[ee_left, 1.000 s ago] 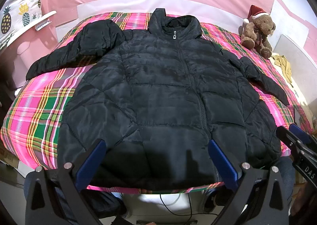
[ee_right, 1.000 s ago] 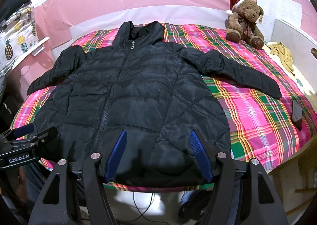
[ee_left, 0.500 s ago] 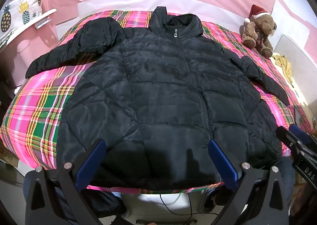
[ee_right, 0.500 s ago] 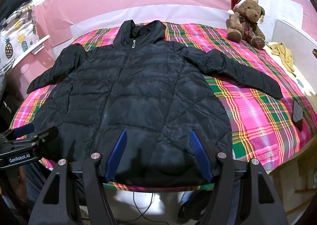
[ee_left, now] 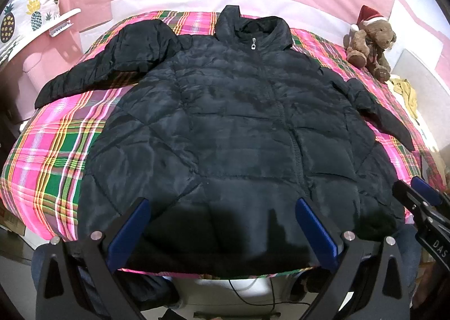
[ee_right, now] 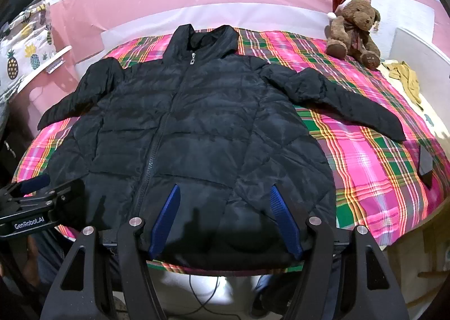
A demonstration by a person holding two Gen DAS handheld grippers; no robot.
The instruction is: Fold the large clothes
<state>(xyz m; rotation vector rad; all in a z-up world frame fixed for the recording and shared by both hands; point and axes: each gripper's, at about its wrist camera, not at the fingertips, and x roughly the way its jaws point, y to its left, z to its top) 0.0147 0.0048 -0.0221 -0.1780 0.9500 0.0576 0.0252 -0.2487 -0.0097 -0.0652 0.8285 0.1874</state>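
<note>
2 wrist fisheyes at the bed's (ee_left: 50, 148) foot, facing its head, sharing the jacket (ee_left: 239, 134), right view further right

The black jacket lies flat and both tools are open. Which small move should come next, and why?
Probably bring the left tool to the black quilted puffer jacket's outstretched sleeve on that side: the jacket lies spread flat and zipped on the plaid cover, nothing is folded yet, and the right tool is empty.
</note>
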